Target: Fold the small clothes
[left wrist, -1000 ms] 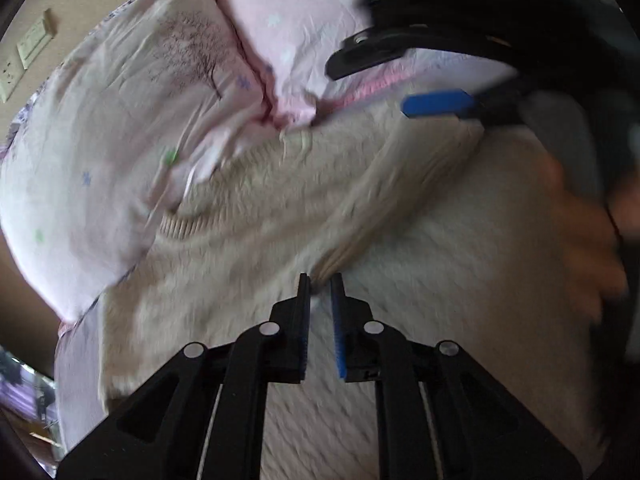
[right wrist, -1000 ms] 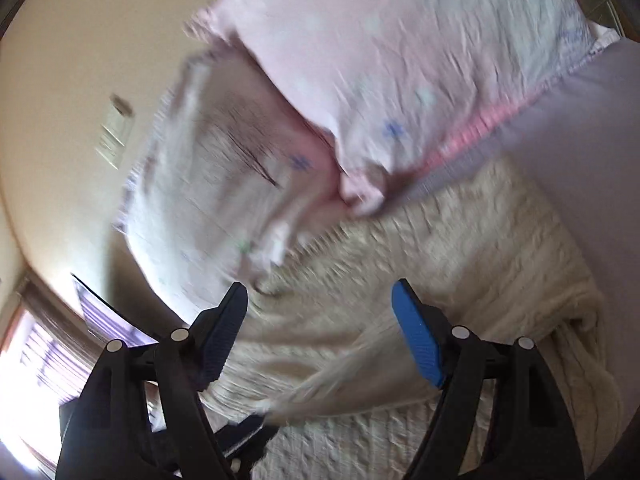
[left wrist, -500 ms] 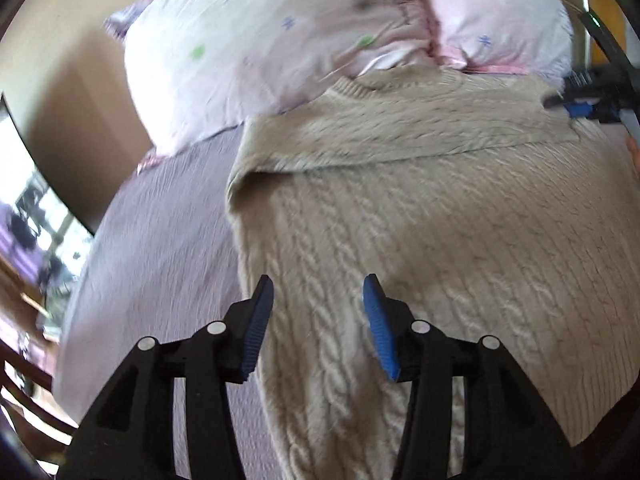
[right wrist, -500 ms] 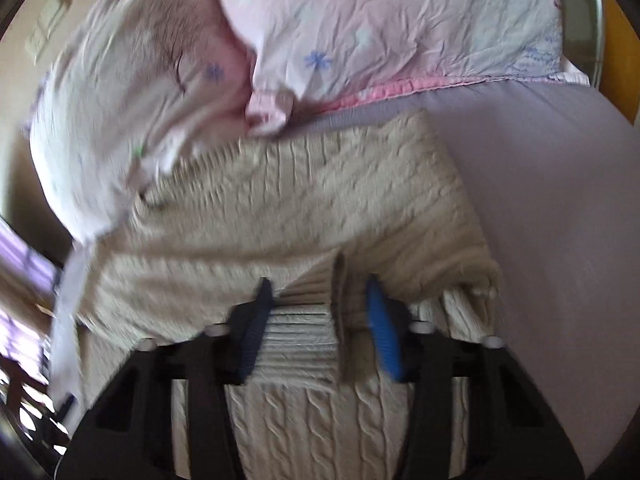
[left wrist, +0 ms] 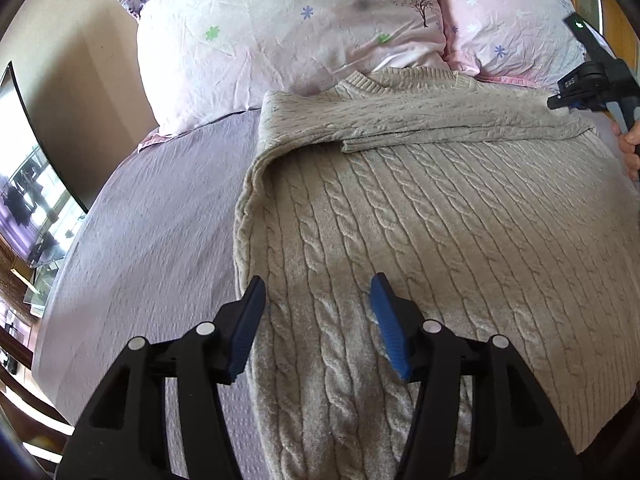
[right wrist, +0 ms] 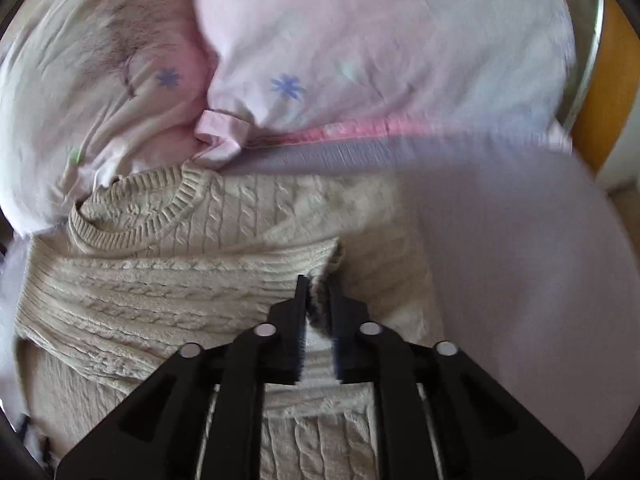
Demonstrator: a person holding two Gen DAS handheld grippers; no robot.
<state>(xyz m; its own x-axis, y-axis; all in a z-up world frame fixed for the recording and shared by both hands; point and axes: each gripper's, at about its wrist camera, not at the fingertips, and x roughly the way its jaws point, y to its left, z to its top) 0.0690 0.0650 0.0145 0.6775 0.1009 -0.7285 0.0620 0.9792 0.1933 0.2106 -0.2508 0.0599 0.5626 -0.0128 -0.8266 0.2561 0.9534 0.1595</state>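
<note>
Now lying flat on the purple bedsheet (left wrist: 152, 216): a beige cable-knit sweater (left wrist: 440, 216), collar just below two pink pillows (left wrist: 288, 36), one sleeve (left wrist: 440, 126) folded across the chest. Left gripper (left wrist: 318, 320) spread wide, empty, above the sweater's left edge. Right gripper (right wrist: 319, 300) clamped on the ribbed cuff (right wrist: 320, 276) of the folded sleeve.

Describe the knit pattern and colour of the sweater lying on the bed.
The sweater is beige with a cable-knit pattern, clearest in the left wrist view.
</note>
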